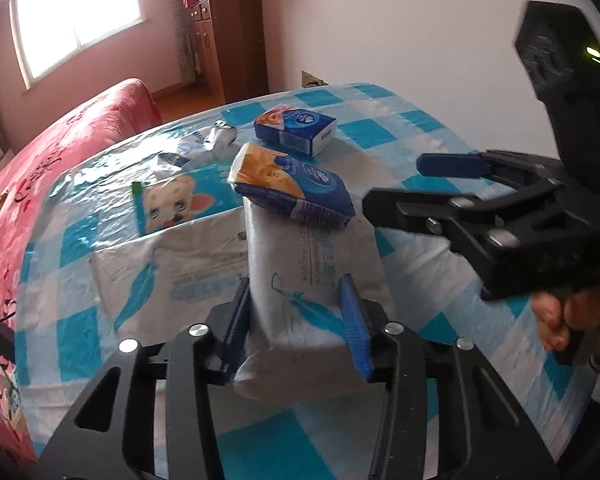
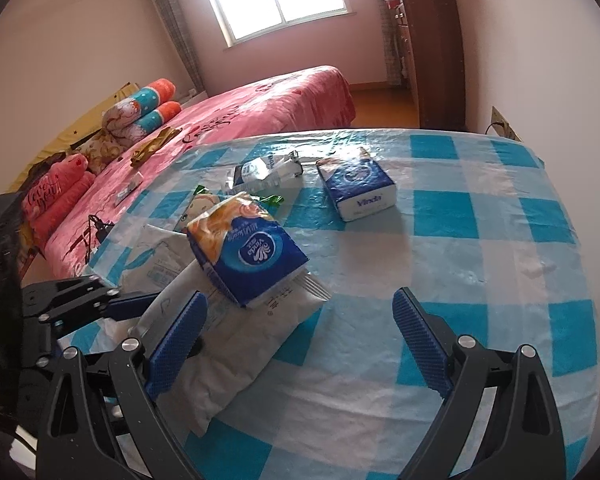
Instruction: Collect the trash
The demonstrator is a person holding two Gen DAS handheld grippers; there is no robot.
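Observation:
My left gripper (image 1: 298,322) is shut on a white plastic bag with blue feather print (image 1: 312,276), held just above the checked table. An opened orange-and-blue tissue packet (image 1: 292,184) rests on the bag's far end; it also shows in the right wrist view (image 2: 248,246), as does the bag (image 2: 228,332). My right gripper (image 2: 300,344) is open and empty, right of the bag, and shows in the left wrist view (image 1: 396,184). A crumpled silver wrapper (image 2: 266,170), a cartoon snack wrapper (image 1: 172,200) and a full blue tissue pack (image 2: 356,184) lie farther back.
The table has a blue-and-white checked plastic cover (image 2: 480,240). A bed with a pink quilt (image 2: 260,100) stands to the left. A wooden cabinet (image 2: 432,52) stands by the far wall, with a wall socket (image 2: 504,124) near the table's far edge.

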